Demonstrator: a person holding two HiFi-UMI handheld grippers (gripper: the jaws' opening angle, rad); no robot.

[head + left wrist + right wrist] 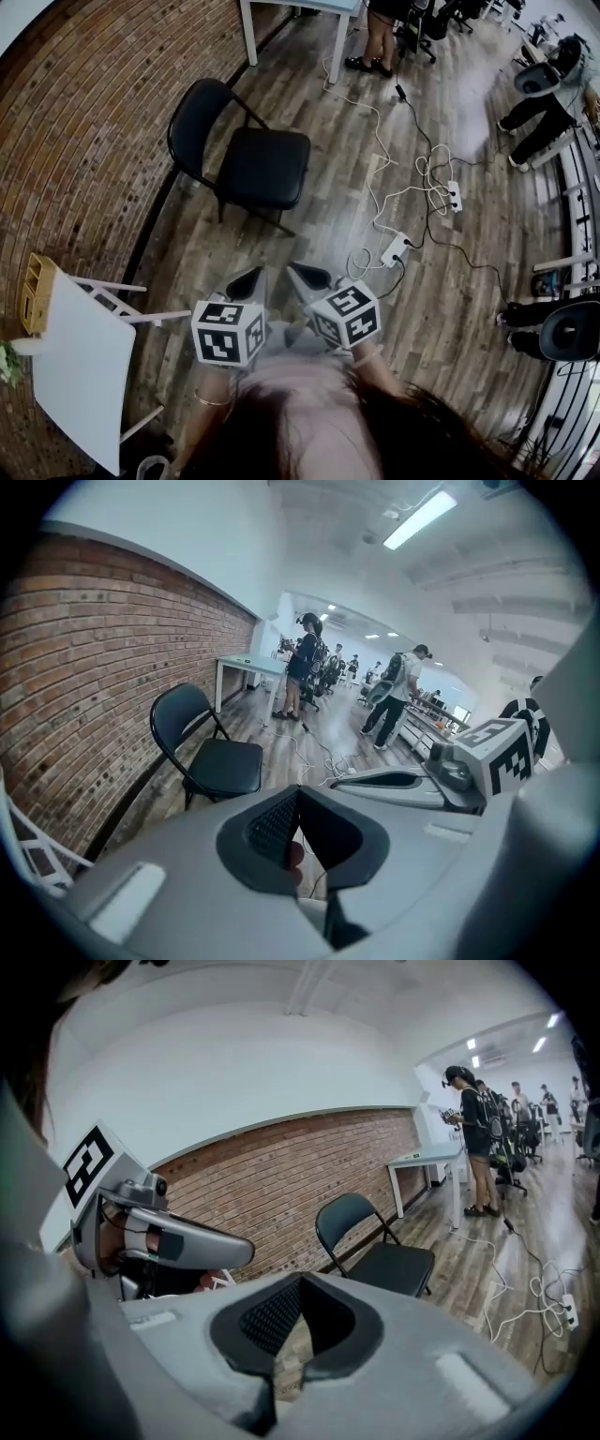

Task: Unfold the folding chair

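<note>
Left gripper (248, 279) and right gripper (309, 275) sit side by side, close in front of the body, just apart, both pointing forward and tilted down. Left jaws are closed with nothing between them. Right jaws are the same: closed, empty.

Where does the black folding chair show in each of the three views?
Head view: chair upper left of centre, standing unfolded.
Left gripper view: chair left of centre.
Right gripper view: chair right of centre.
Shared landmark: brick wall close behind the chair.
</note>
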